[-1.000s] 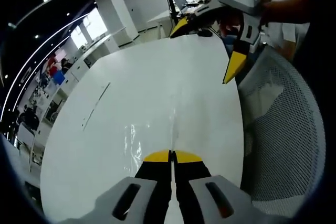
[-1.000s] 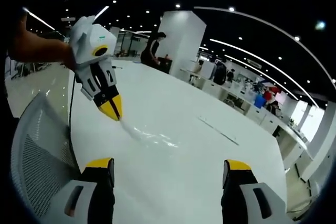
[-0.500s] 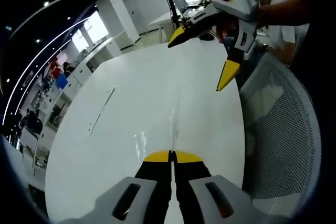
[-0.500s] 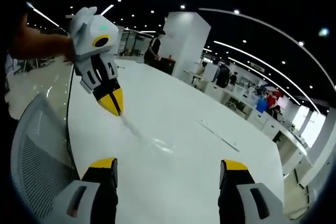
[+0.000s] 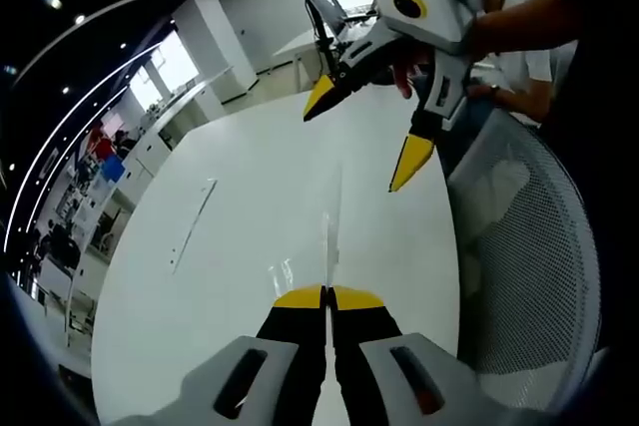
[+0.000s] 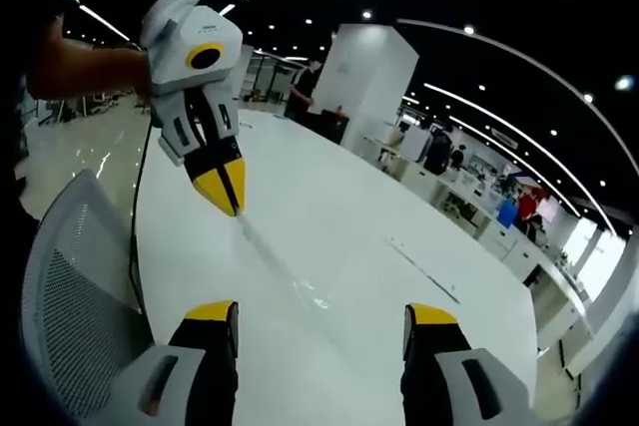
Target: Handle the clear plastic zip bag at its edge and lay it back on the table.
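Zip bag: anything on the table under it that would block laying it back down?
Nothing visible. The clear zip bag hangs by its edge from the shut left tongs over the bare white table. The right tongs are open, beside the bag and apart from it. A mesh chair stands off the table's edge.

The clear zip bag (image 6: 275, 261) is so transparent against the white table (image 6: 329, 216) that its outline is hard to trace; only a thin crease and a few glints mark it. In the left gripper view the bag (image 5: 327, 246) is seen edge-on, its width unreadable. The mesh chair (image 5: 529, 276) is cut off by the picture's edge. People beyond the table's far edge are too small to make out.
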A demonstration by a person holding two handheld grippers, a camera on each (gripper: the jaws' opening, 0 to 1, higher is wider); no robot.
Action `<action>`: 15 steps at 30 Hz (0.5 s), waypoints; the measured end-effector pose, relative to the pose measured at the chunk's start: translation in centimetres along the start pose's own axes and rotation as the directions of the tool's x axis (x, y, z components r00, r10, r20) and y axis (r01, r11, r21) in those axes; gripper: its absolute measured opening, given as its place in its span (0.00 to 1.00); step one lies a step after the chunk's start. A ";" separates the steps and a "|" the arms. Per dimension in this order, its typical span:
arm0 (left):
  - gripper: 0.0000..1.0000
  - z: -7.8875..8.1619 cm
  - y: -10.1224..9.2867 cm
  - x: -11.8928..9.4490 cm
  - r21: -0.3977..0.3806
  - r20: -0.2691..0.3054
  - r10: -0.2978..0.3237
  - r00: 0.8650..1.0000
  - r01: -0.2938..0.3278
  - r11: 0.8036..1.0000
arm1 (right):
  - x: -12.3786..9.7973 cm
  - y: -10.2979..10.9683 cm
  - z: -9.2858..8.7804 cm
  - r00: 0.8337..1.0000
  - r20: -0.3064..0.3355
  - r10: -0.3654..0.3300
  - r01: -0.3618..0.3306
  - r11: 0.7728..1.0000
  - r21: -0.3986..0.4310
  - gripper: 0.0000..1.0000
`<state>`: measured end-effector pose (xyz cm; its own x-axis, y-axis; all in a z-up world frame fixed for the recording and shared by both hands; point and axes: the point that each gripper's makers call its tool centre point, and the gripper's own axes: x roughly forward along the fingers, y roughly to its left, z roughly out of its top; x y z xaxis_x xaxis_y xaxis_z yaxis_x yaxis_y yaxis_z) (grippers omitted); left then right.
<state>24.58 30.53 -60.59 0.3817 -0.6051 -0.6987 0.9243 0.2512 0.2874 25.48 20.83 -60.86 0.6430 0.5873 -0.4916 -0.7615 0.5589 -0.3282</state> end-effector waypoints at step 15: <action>0.00 1.0 -0.3 -0.5 0.027 0.012 -0.021 1.000 0.021 0.999 | 0.9 0.9 0.4 0.999 -0.012 0.037 -0.038 0.999 -0.028 0.48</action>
<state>24.11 30.00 -59.71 0.3617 -0.6192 -0.6969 0.9319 0.2176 0.2903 25.41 22.05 -61.24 0.6129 0.6007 -0.5133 -0.7873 0.5196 -0.3320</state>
